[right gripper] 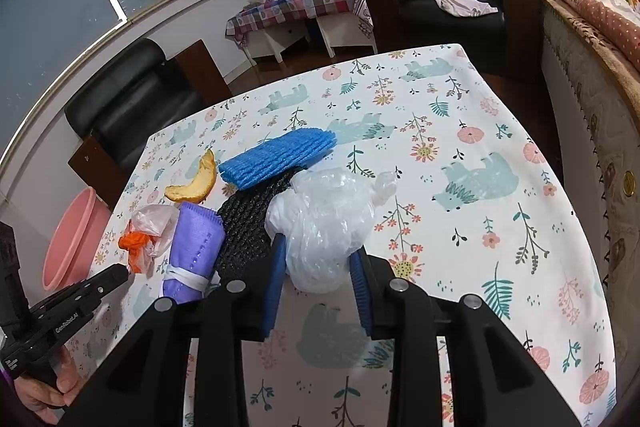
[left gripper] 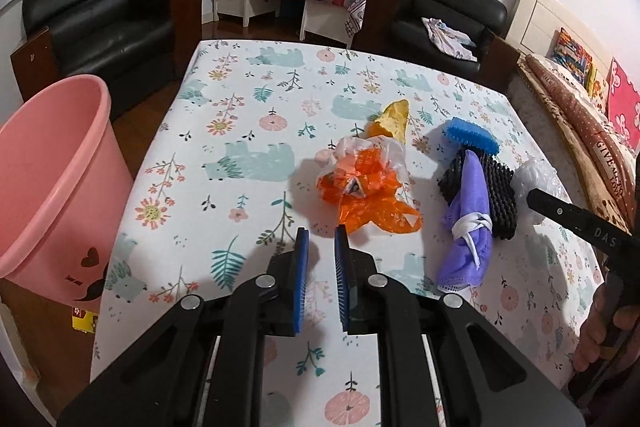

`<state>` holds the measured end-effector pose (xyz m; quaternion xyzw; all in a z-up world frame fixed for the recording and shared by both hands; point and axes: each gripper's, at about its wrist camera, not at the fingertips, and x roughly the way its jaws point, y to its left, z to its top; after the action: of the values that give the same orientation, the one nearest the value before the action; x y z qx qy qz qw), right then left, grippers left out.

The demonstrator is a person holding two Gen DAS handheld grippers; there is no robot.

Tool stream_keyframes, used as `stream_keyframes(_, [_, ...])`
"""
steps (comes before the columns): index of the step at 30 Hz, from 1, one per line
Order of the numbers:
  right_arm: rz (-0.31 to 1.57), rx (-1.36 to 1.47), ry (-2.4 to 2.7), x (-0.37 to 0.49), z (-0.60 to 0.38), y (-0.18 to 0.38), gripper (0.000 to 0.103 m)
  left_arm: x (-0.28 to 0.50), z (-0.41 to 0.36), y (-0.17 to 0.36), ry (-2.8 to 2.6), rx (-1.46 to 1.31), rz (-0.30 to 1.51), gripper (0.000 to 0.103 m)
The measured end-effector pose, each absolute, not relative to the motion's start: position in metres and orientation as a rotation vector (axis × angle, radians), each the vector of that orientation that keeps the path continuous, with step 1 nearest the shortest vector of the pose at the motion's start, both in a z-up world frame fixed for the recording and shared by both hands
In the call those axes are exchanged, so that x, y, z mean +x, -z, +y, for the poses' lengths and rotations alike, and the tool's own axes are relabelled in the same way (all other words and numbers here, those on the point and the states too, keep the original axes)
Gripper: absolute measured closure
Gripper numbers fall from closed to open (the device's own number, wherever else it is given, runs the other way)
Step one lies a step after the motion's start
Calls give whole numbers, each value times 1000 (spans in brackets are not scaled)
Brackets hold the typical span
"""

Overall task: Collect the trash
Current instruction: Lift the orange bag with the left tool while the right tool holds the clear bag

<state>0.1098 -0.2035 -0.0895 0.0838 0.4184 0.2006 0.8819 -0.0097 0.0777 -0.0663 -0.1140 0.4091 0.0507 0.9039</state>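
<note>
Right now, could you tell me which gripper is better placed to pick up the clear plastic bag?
Right. The right gripper is open with the clear plastic bag already between its fingers; the left gripper faces the orange bag instead.

Both tools are matte black plastic. The left gripper [left gripper: 322,231] has angular linkage arms with round silver pivot screws and ribbed blue pads [left gripper: 303,279] lining its jaws. The right gripper [right gripper: 318,261] has matching build; white lettering marks each body. Bare-skinned fingers [left gripper: 600,343] wrap the right handle.

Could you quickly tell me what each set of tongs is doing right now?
Left tongs: open, empty.
Right tongs: open around the clear plastic bag, not shut.
</note>
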Motion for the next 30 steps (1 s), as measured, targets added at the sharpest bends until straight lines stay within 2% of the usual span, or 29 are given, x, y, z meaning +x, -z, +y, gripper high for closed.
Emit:
stream_keyframes(15, [863,173,-415,109,-204,89,72,-23,91,52,-82,-322,797,90])
stream_keyframes(17, [863,174,-415,109,-204,89,72,-18,93,49,-55,-371,813,81])
stream_keyframes(18, [863,174,-416,109,-204,89,72,-16,94,49,-51,-384,818,72])
stream_keyframes(19, [863,174,-416,109,-204,89,72,-13,94,47,-46,-398,818,67])
stream_keyframes(30, [859,175,-418,108,-204,89,72,29,87,50,-73,-388,842,65])
